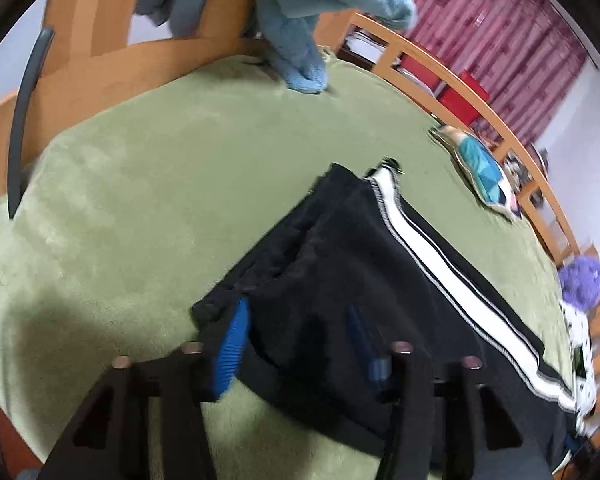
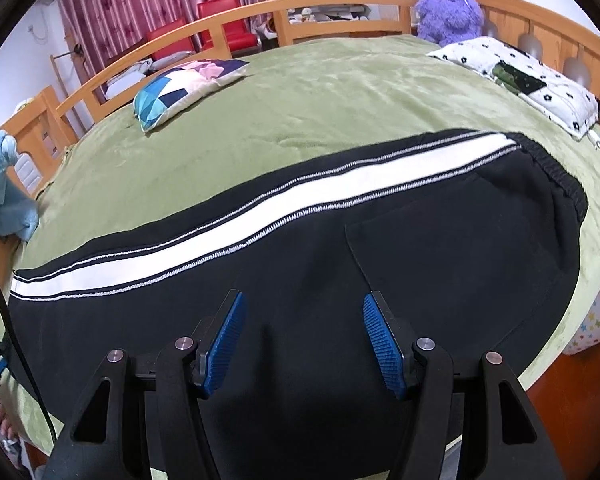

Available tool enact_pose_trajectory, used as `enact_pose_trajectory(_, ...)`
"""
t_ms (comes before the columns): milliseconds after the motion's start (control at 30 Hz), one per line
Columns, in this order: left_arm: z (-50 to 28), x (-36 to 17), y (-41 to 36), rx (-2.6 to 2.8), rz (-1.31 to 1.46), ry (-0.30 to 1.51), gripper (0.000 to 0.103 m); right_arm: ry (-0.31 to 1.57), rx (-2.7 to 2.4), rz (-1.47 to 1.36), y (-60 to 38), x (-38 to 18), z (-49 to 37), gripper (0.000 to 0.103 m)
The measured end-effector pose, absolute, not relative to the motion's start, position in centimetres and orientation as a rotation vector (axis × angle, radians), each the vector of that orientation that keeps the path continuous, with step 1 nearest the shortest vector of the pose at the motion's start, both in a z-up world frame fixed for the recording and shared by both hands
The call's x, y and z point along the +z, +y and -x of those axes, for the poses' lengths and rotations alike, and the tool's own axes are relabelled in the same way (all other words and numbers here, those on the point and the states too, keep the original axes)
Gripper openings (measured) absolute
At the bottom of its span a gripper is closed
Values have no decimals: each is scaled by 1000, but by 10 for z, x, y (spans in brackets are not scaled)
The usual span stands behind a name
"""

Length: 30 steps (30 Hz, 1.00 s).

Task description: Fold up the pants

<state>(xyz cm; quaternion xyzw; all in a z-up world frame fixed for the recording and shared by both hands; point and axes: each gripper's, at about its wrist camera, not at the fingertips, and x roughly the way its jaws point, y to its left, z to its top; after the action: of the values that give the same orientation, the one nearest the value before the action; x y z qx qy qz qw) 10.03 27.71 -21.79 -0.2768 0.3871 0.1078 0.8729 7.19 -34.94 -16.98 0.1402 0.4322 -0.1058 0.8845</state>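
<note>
Left gripper (image 1: 300, 340): jaws around the black white-striped fabric pants (image 1: 340, 264) hem; clamp all layers.
Right gripper (image 2: 304, 344): jaws apart, empty.

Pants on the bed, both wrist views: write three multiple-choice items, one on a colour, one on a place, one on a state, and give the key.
1. The stripe on the pants is: A) red B) white C) yellow.
2. The purple plush toy sits: A) on the pants B) on the floor C) at the bed's far corner, beside the flowered pillow.
3. The right gripper is: A) open B) shut on the pants C) shut on a cushion.
Key: B, a white band runs along the leg; C, it sits by the rail; A, its pads stand apart over the cloth.
</note>
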Motion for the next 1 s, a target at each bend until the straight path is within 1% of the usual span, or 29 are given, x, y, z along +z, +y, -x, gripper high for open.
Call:
enact_pose_trajectory(33,-102,-221,278,256,571,827,13,900,-217,-304,-349,-170,-71,61)
enact_pose_trajectory(100,-102,-220,280,253,565,838,10,899,-208,-323,-348,-171,-70,61)
enact_pose_trajectory(267,-70,-187,288,255,534,735,10,881,-199,-308,-344,-168,-65,61)
enact_pose_trajectory(433,-68,-221,285,310,532,867,11,880,-191,-343,-352,-173,-62,61)
enact_pose_trajectory(500,-69,-222,282,298,531,881,14,888,-184,-358,-357,-176,-63,61)
enact_pose_trajectory(533,-68,-216,280,303,517,876,24,888,-182,-361,-358,-176,-63,61)
enact_pose_trajectory(567,-67,-209,278,318,488,873,30,888,-182,-363,-360,-177,-62,61)
enact_pose_trajectory(600,-65,-200,274,325,454,864,42,885,-184,-366,-363,-177,-62,61)
enact_pose_trajectory(633,-62,-192,271,320,427,843,46,882,-186,-371,-365,-177,-61,61)
enact_pose_trajectory(733,-64,-165,254,277,352,788,46,877,-191,-389,-372,-178,-62,61)
enact_pose_trajectory(833,-89,-152,240,196,338,776,46,878,-192,-410,-376,-180,-67,61)
enact_pose_trajectory(1000,-170,-157,227,143,306,804,46,889,-206,-341,-369,-176,-78,61)
